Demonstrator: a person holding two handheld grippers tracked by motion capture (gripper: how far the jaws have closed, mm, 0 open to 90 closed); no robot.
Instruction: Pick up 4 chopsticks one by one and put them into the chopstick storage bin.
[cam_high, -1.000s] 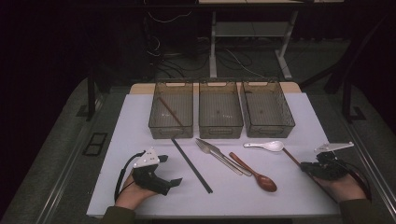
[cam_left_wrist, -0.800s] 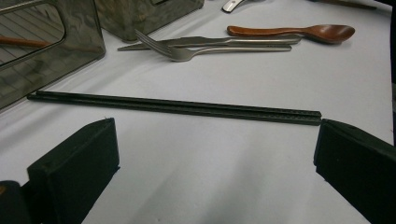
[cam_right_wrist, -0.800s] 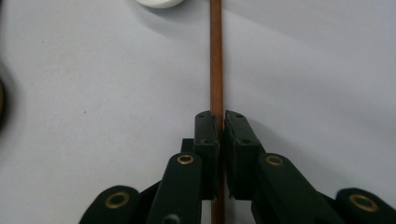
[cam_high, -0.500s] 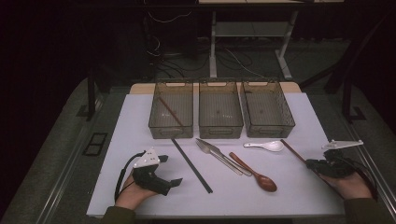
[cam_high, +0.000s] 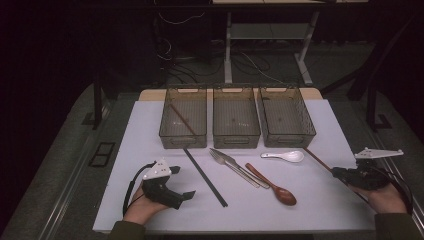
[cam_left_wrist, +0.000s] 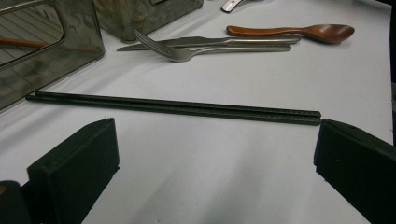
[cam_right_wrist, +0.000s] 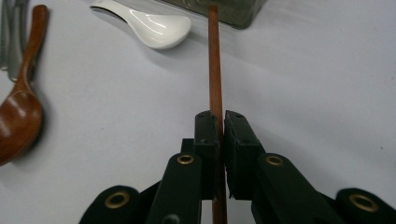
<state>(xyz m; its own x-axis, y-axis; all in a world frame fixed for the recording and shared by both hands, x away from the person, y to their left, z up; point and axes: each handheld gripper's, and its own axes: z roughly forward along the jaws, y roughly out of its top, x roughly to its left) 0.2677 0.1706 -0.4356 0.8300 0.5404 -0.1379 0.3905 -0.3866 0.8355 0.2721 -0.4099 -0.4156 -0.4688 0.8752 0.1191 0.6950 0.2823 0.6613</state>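
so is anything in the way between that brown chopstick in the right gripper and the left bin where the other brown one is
The right gripper is shut on the brown chopstick. Between it and the left bin lie the white spoon, wooden spoon, fork and knife and black chopsticks, all flat on the table; carried above them, nothing visible blocks it.

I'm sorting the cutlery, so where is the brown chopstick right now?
The brown chopstick is clamped in the right gripper, at the right of the table in the high view, just right of the white spoon.
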